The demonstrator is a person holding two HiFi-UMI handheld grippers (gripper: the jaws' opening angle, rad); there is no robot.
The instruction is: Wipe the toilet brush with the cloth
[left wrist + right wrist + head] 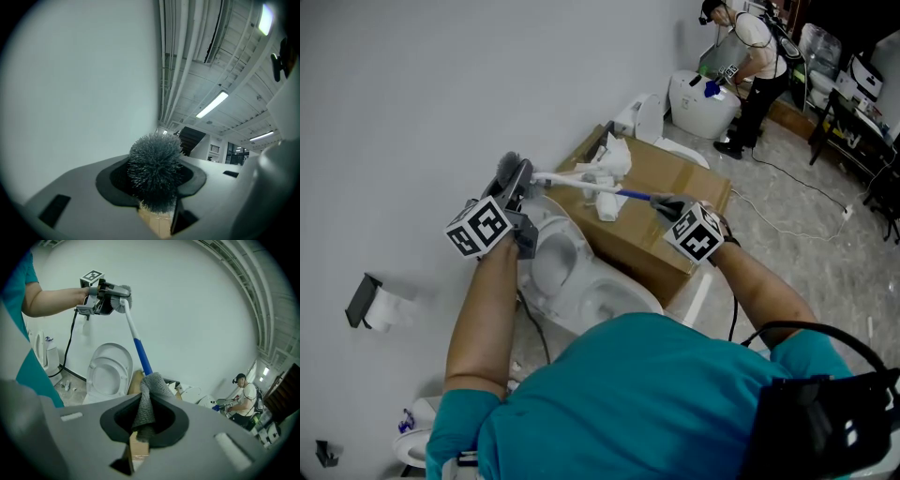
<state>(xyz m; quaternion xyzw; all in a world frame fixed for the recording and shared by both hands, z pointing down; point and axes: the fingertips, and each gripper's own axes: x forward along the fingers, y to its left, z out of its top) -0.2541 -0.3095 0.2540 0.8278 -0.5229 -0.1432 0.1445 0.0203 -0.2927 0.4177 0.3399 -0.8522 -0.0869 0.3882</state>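
Observation:
The toilet brush has a white and blue handle (591, 187) that runs level between my two grippers, above the toilet. My left gripper (517, 180) is shut on its bristle end, and the dark grey bristle head (154, 168) fills the space between the jaws of the left gripper (157, 194). My right gripper (667, 206) is shut on a grey cloth (146, 401), whose top edge touches the blue part of the handle (141, 355). From the right gripper (144, 430) I see the left gripper (104, 298) at the handle's far end.
An open white toilet (558, 267) stands below the brush against the wall. Behind it is a cardboard box (661, 192) with crumpled white wrapping (607, 167). A toilet-paper holder (367, 305) hangs on the wall at the left. Another person (752, 56) works at the back right.

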